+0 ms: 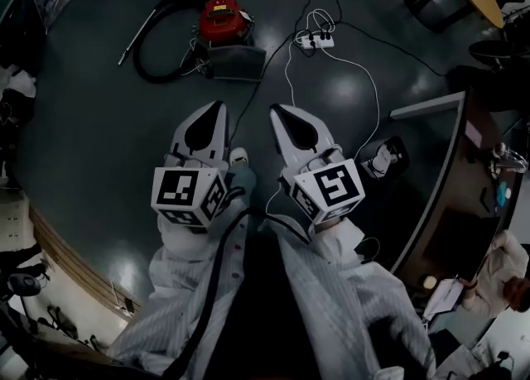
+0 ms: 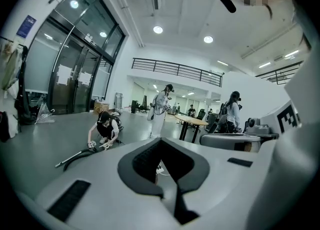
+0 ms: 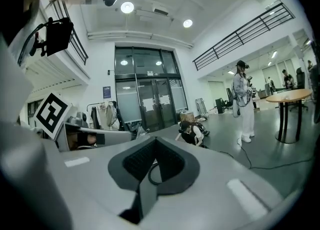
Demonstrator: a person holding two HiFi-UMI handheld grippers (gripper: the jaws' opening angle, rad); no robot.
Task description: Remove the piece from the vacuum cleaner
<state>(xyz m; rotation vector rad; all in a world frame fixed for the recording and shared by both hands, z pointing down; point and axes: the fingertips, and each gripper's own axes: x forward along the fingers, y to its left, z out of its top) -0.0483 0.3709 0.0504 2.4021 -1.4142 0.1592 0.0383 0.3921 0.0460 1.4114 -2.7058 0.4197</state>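
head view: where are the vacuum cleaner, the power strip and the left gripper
vacuum cleaner (image 1: 222, 19), head view, on its red top
power strip (image 1: 315, 39), head view, middle of the white bar
left gripper (image 1: 218, 107), head view, at the tips of its closed jaws

Red vac (image 1: 222, 21), blk hose (image 1: 139, 60), dk grey floor (image 1: 91, 130), striped white sleeves (image 1: 348, 287)
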